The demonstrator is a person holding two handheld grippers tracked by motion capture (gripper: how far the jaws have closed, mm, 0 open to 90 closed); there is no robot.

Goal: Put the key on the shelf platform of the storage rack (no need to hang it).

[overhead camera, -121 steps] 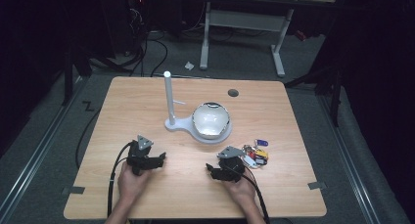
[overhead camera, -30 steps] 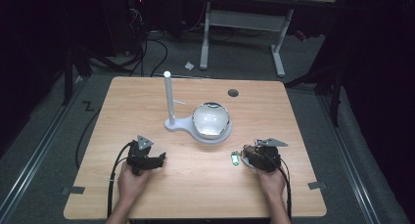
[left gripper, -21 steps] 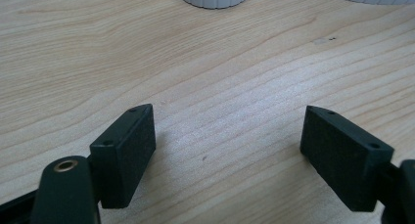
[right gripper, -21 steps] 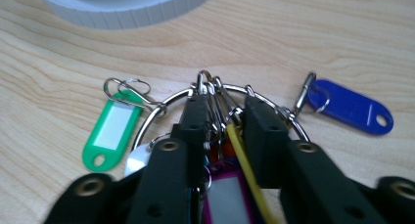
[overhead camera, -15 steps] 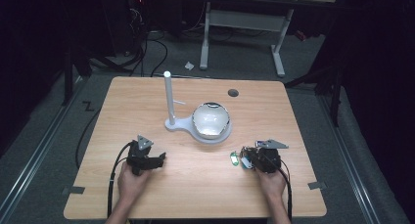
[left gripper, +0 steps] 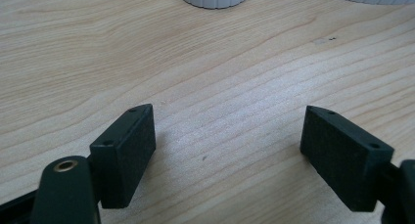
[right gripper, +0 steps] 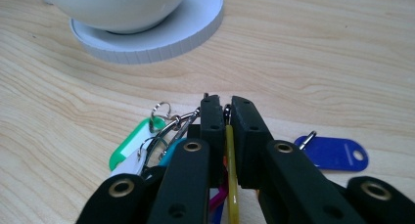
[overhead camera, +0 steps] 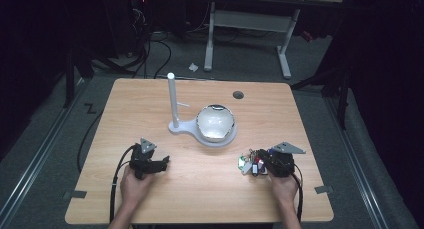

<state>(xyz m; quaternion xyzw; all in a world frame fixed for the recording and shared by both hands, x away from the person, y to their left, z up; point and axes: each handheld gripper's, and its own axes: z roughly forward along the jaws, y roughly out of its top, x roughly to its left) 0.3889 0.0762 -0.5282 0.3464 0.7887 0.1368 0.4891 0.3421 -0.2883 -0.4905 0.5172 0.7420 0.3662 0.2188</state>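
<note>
One bunch of key tags [right gripper: 161, 141], clamped in right hand-held gripper [right gripper: 224, 111], one bowl [overhead camera: 215, 122]

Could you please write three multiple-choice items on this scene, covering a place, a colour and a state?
1. Where does the bunch of key tags lie?
A. in the bowl
B. on the table by the right tool
C. beside the left tool
2. What colour is the tag lying apart, right of the jaws in the right gripper view?
A. blue
B. red
C. white
3. How stands the left tool?
A. shut on a tag
B. shut, empty
C. open, empty

Key: B, the bunch sits at the right tool; A, that tag is blue; C, bare table shows between wide jaws.
</note>
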